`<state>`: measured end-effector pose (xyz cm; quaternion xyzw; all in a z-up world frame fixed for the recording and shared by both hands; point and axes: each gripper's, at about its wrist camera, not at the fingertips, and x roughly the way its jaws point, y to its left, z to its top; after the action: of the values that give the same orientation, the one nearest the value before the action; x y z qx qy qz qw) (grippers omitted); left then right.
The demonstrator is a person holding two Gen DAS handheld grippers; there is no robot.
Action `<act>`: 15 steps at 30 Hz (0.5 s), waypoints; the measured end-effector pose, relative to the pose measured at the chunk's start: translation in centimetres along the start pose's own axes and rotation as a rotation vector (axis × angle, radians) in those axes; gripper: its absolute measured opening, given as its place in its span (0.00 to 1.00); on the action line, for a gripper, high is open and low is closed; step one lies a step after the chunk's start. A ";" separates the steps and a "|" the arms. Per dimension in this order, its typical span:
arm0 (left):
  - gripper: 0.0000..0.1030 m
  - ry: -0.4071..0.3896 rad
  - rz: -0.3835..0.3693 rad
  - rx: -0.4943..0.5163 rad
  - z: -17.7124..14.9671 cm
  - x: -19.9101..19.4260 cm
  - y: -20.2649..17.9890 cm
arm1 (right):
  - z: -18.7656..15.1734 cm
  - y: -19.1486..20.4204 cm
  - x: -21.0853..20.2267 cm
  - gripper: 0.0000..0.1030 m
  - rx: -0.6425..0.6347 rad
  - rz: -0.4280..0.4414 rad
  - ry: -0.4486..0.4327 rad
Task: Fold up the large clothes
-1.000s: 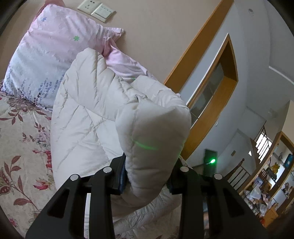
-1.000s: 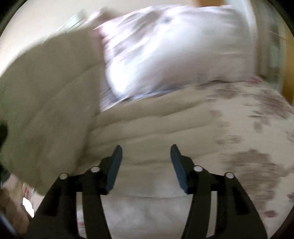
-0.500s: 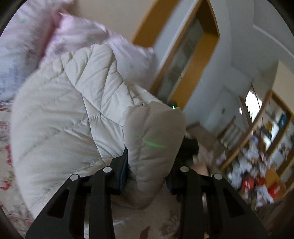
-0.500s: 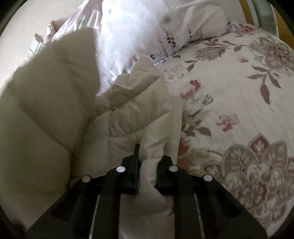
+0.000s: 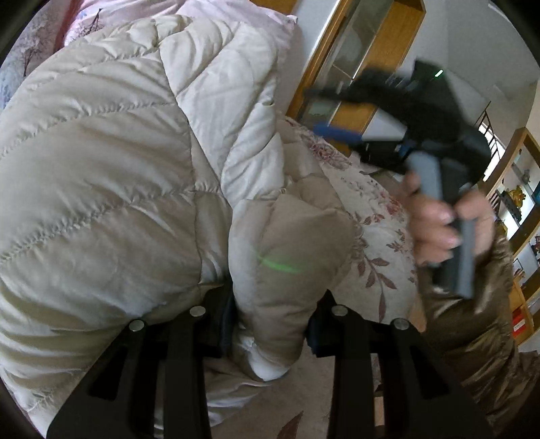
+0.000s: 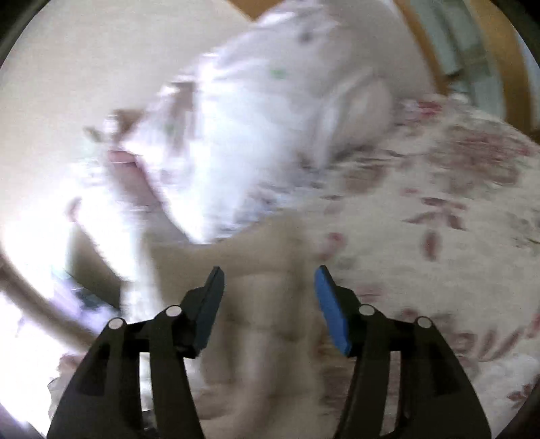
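A cream quilted puffer jacket (image 5: 118, 152) lies bunched on the floral bedsheet (image 5: 378, 236). My left gripper (image 5: 273, 304) is shut on a thick padded fold of it, which bulges up between the pads. In the blurred right wrist view my right gripper (image 6: 268, 273) has its jaws opening, blue pads apart. Beige jacket fabric (image 6: 263, 314) lies beyond and below them, and the pads do not press on it. The left wrist view shows the right gripper (image 5: 329, 111) in the air over the bed, held by a hand (image 5: 435, 229) in a brown shiny sleeve.
Pale pink and white pillows (image 6: 253, 118) lean against the wall at the head of the bed. A pillow edge (image 5: 236, 13) shows behind the jacket. A wooden door frame (image 5: 381, 44) and cluttered shelves (image 5: 519, 202) stand beyond the bed's far side.
The left gripper swung down and sideways with the fold still in it. The right gripper, shut on a jacket fold half a second ago, has let go, opened and pulled away.
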<state>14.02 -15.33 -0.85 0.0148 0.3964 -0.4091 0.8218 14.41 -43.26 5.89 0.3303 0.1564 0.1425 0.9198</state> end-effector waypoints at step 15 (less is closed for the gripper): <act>0.34 0.017 0.044 0.078 -0.1 -0.2 -1.9 | -1.6 4.7 6.6 0.12 -0.199 -0.147 0.166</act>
<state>12.58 -16.45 -0.16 0.0592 0.3865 -0.4058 0.8261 19.02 -36.46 6.54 0.2120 0.2409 0.1165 0.9399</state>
